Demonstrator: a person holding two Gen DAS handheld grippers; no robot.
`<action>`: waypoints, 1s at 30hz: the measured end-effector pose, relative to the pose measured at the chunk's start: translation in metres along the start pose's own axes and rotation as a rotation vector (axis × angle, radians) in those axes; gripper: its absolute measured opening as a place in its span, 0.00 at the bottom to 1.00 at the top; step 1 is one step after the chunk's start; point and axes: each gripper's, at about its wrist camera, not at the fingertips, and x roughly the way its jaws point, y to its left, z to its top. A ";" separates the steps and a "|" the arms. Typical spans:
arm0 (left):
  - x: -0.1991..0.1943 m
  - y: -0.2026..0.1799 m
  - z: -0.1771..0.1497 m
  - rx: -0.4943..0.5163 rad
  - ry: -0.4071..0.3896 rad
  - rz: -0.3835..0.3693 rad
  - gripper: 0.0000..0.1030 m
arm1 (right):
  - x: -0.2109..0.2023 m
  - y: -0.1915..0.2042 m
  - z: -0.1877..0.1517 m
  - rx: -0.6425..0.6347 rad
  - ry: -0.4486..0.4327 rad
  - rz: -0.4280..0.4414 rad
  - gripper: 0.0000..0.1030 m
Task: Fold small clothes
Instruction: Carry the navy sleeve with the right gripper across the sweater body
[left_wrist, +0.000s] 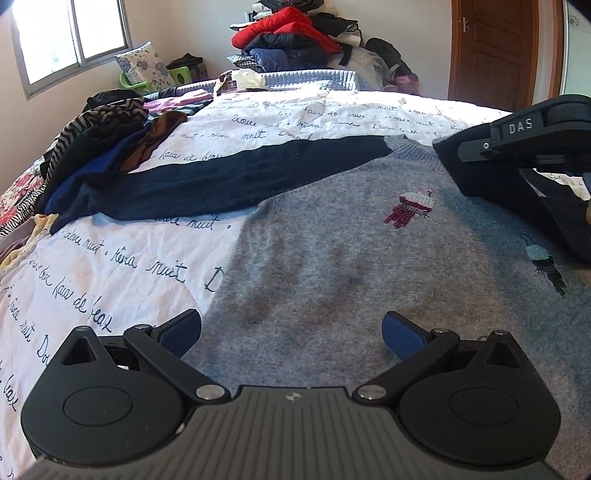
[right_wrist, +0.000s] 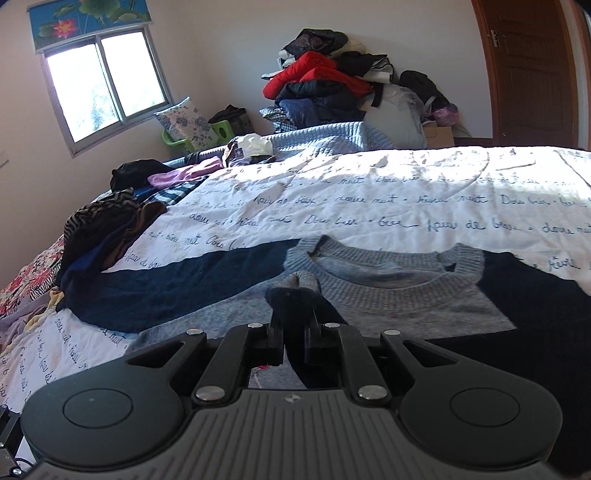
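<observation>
A grey knit sweater (left_wrist: 332, 258) with dark navy sleeves lies flat, front up, on the bed; small stitched figures mark its chest. My left gripper (left_wrist: 291, 332) hovers open over the sweater's lower body, nothing between its blue pads. One navy sleeve (left_wrist: 221, 177) stretches out to the left. My right gripper (right_wrist: 295, 319) is shut on the other sleeve's cuff (right_wrist: 295, 286), navy with a grey ribbed end, held over the chest just below the neckline (right_wrist: 388, 291). That sleeve trails back to the right under the gripper. The right gripper's housing (left_wrist: 517, 147) shows at the right edge of the left wrist view.
A white quilt with handwritten script (left_wrist: 110, 266) covers the bed. A heap of loose clothes (left_wrist: 103, 140) lies along its left side. Behind the bed, a tall pile with a red jacket (right_wrist: 314, 70) stands against the wall, and a wooden door (right_wrist: 532, 66) is at the right.
</observation>
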 end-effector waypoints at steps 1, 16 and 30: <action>0.000 0.005 0.000 -0.009 -0.001 0.003 1.00 | 0.006 0.007 0.000 -0.002 0.005 0.007 0.10; -0.003 0.054 -0.001 -0.107 0.015 0.054 1.00 | 0.064 0.066 -0.010 -0.024 0.064 0.051 0.10; 0.003 0.082 0.003 -0.139 0.030 0.130 1.00 | 0.089 0.086 -0.016 0.004 0.114 0.079 0.25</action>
